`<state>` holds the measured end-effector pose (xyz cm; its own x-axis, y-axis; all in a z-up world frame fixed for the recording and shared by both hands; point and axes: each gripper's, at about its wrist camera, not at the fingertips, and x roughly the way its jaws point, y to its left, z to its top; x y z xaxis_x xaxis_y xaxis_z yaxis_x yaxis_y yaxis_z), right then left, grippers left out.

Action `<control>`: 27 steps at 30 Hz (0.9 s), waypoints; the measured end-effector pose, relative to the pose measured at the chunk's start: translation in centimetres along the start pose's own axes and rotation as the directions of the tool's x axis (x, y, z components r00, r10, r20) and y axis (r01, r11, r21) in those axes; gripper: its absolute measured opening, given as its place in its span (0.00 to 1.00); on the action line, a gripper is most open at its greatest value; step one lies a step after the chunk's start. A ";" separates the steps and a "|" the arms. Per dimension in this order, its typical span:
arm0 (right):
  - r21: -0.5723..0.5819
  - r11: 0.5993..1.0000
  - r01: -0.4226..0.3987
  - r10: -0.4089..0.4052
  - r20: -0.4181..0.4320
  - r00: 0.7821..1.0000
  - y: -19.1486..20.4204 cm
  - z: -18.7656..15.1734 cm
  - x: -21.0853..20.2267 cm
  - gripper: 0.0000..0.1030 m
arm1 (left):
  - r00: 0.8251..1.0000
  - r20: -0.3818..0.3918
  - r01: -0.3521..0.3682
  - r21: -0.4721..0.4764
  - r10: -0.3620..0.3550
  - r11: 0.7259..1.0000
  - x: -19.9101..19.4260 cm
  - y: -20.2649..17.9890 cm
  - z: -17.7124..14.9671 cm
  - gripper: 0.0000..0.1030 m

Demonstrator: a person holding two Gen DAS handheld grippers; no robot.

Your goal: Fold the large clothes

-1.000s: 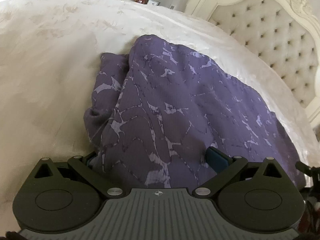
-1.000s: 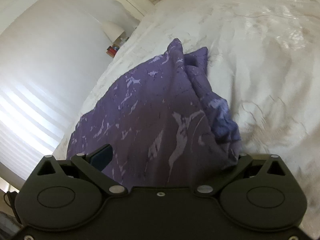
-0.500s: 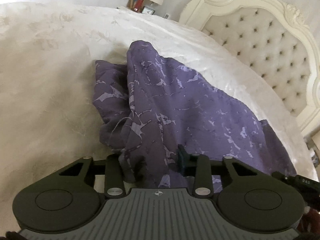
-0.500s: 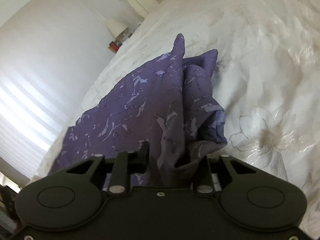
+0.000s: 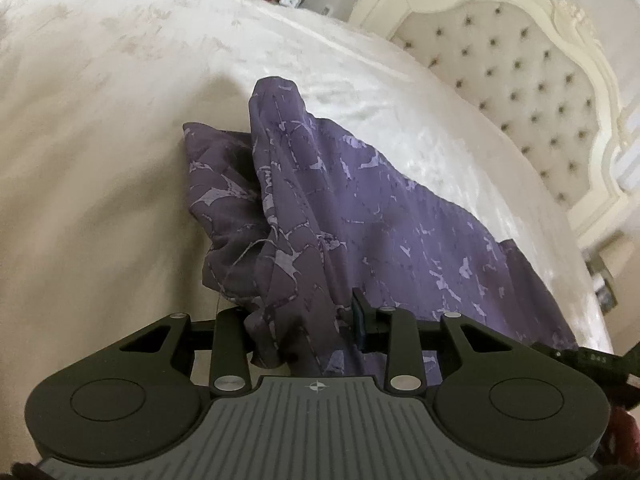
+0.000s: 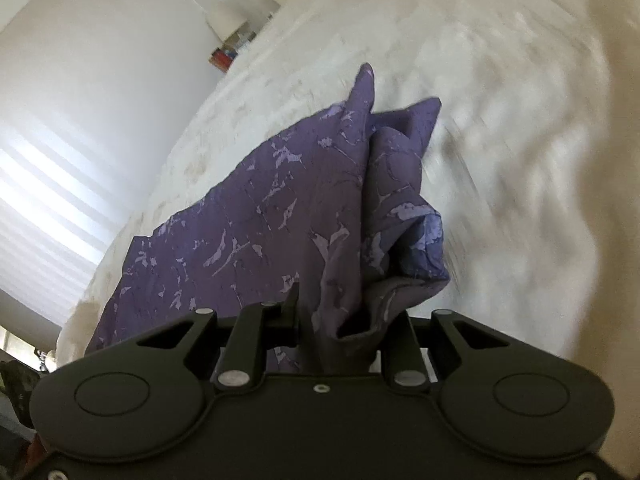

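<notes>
Both hand-held grippers (image 5: pixel 304 330) (image 6: pixel 336 320) closed since; pinching purple garment (image 5: pixel 360 216).

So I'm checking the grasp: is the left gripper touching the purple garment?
Touching. The left wrist view shows the left gripper shut on a bunched edge of the purple garment.

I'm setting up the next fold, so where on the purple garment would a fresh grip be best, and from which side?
Probably the free pointed corner of the purple garment, approached from the bare bedspread beyond it: it peaks up, while both near bunches sit pinched in the left gripper and right gripper.
</notes>
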<state>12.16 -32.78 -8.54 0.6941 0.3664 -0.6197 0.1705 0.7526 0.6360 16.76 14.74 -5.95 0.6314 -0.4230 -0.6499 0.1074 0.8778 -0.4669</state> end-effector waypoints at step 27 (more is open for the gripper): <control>0.065 0.992 0.110 -0.112 0.025 0.993 -2.0 -6.7 -5.1 0.92 | 0.987 0.031 -0.160 -0.002 0.160 0.987 -2.5 1.6 -5.8 0.91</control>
<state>3.54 -32.51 -9.75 0.6877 0.2659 -0.6756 0.2912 0.7514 0.5922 10.88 15.91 -8.57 0.6641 -0.2695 -0.6974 0.0031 0.9337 -0.3580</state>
